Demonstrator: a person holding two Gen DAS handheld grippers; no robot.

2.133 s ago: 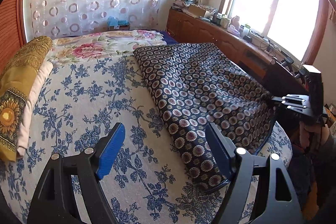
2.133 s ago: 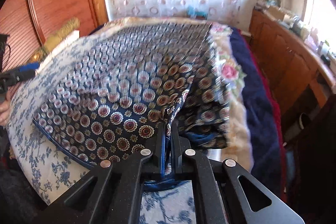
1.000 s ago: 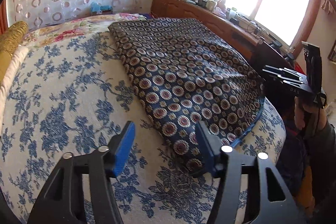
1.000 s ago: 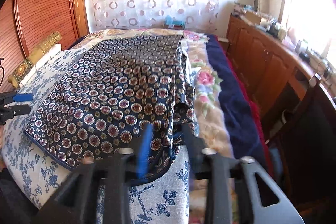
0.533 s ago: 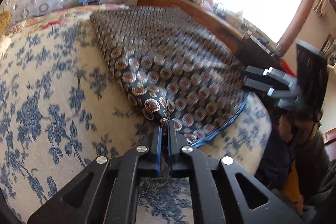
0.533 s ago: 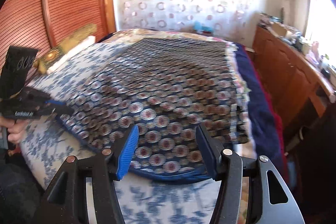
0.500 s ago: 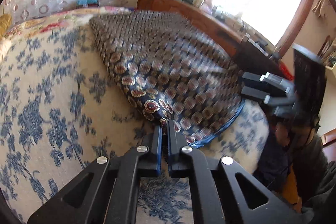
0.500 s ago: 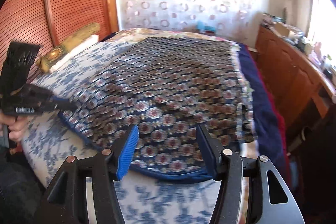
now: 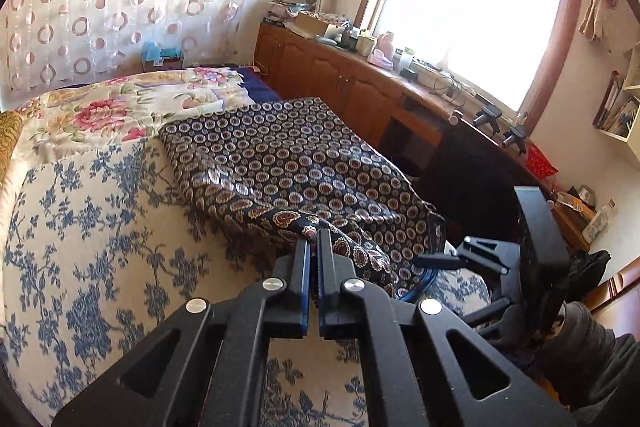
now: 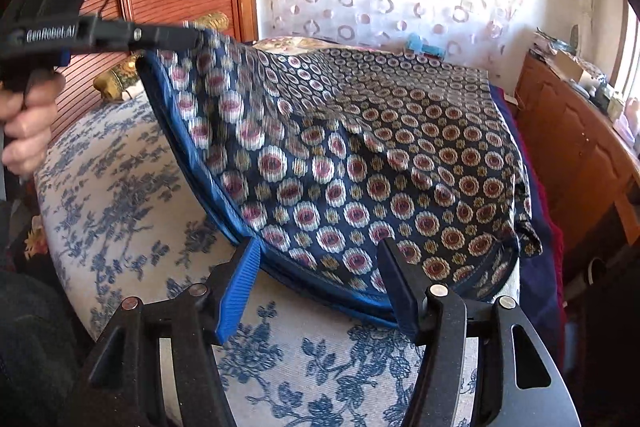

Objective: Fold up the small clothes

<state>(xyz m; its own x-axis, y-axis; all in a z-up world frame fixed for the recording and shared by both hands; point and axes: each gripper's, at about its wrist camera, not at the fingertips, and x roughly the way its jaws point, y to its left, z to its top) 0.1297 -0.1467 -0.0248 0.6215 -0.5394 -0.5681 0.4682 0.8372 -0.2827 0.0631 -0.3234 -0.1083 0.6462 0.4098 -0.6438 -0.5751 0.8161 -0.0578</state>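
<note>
On the bed with the blue-flowered white cover, the left gripper has its jaws pinched tight on the near-left corner of the navy medallion-print silky garment, lifting it. Right of that corner, the right gripper has jaws opening, straddling the hem without pressing. The slippery fabric may slide and bunch unevenly if only one corner rises.

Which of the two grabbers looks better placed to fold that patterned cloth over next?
Left. The left gripper is shut on the cloth's near corner, lifted off the bed. The right gripper is opening, holding nothing.
</note>
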